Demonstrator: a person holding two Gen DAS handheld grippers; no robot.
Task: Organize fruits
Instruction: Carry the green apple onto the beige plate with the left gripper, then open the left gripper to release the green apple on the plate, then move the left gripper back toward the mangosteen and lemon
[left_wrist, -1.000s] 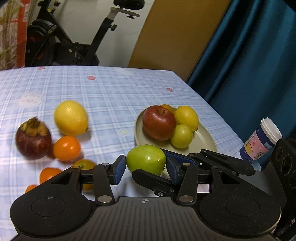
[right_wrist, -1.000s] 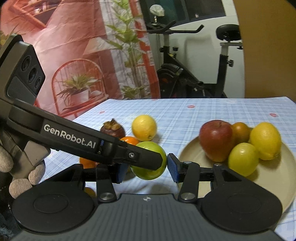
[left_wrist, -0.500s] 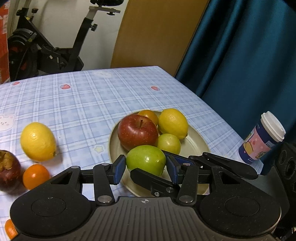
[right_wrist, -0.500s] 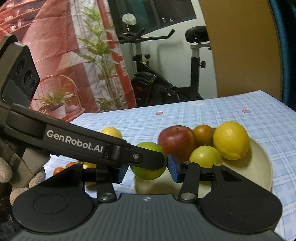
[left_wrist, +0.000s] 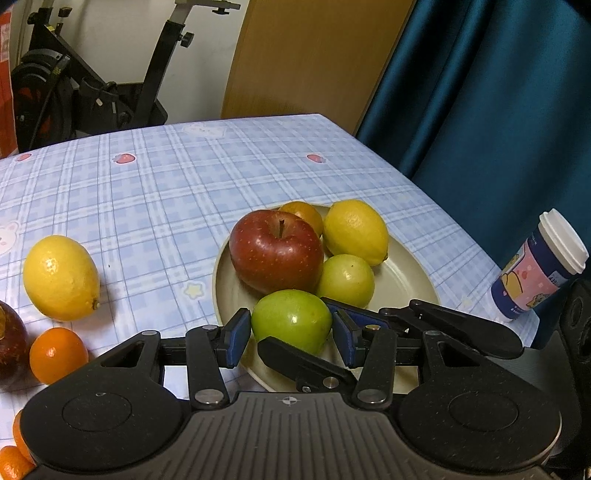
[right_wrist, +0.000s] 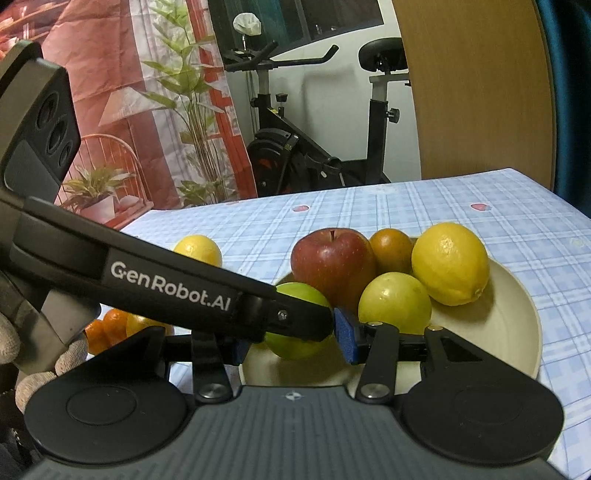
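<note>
While both pairs of fingers hold the green apple (left_wrist: 291, 317), I have carried it sideways off the open surface (left_wrist: 184, 177) and over the near rim of the plate (left_wrist: 406, 273), which lies toward the right edge of the surface. A second ago the apple hung beside that rim, with the loose fruit just behind it. The left gripper (left_wrist: 291, 339) is at a narrow setting, its blue pads against the apple's two sides. The right gripper (right_wrist: 291, 343) crosses it, one finger in front of the apple and one behind, also narrow and holding. Neither opening has changed during the move. On the plate, the red apple (left_wrist: 275, 251), a lemon (left_wrist: 354, 230), a small yellow-green fruit (left_wrist: 345, 280) and an orange (left_wrist: 303, 218) fill the far half; the near half is bare. I judge the transfer nearly complete, with lowering and release remaining. Release carefully, since a round apple may roll against its neighbours. A second lemon (left_wrist: 61, 277), a small orange (left_wrist: 57, 354) and a dark fruit (left_wrist: 11, 350) remain near the left edge.
</note>
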